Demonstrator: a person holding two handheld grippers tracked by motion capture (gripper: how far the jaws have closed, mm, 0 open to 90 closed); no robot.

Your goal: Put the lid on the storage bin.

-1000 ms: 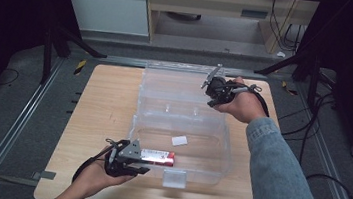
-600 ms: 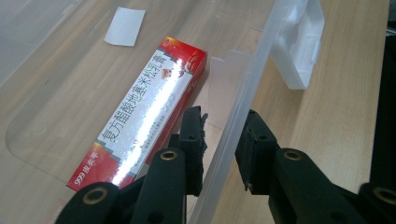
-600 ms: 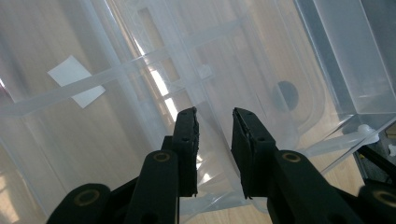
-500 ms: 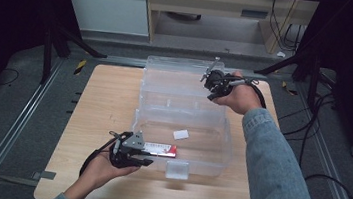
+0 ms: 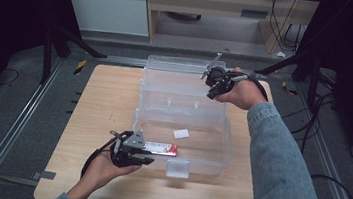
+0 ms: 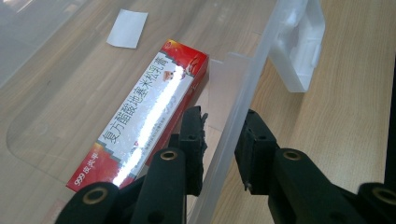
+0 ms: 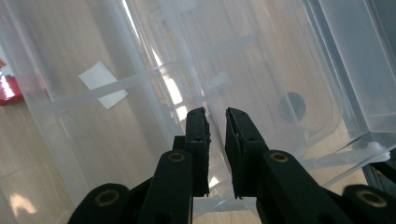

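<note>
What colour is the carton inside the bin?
The carton is red with a white face and dark printed characters; the left gripper view shows it best.

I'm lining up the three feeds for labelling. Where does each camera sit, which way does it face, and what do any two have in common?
High view: above the near table edge, looking forward and down on the clear box; both forearms, left gripper and right gripper show.
Left gripper view: rides the left gripper, whose jaws straddle the box's wall; red carton inside.
Right gripper view: rides the right gripper, jaws nearly together at the box's edge.
Shared: all three show the white slip.
</note>
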